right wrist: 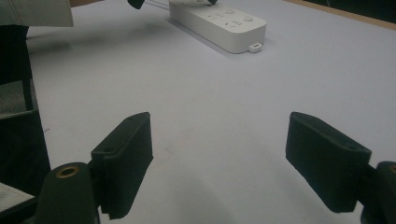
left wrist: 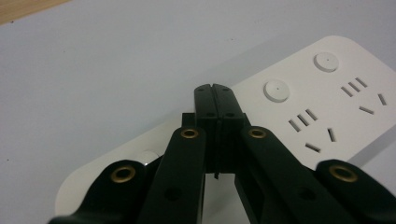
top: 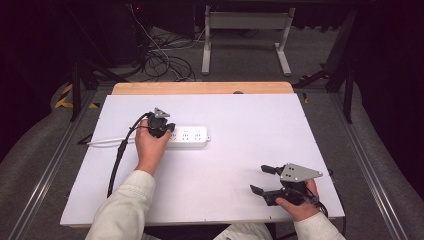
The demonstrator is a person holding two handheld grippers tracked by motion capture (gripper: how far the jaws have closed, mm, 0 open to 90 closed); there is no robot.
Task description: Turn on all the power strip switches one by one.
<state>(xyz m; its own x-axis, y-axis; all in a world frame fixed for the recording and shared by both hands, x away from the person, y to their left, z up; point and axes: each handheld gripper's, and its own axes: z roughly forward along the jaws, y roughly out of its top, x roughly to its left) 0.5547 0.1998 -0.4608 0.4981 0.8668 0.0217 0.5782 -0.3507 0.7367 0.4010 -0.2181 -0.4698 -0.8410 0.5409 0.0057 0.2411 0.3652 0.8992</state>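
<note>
power strip (top: 187,136) lies mid-table, left gripper (top: 161,127) fingers pressed together at its left end; right gripper (top: 264,180) fingers spread.

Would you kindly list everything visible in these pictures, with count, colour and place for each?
power strip: one, white, left of the table's centre, round buttons and sockets on top, its white lead running off to the left
table: one, white top with a wooden strip along the far edge
frame: one, pale grey metal, on the floor beyond the table
cables: a loose tangle, dark and white, on the floor beyond the table
left gripper: one, black, jaws shut together, tips over the power strip's left end
right gripper: one, black, jaws wide apart, nothing between them, near the table's front right corner
sleeves: two, pale, at the near edge
</note>
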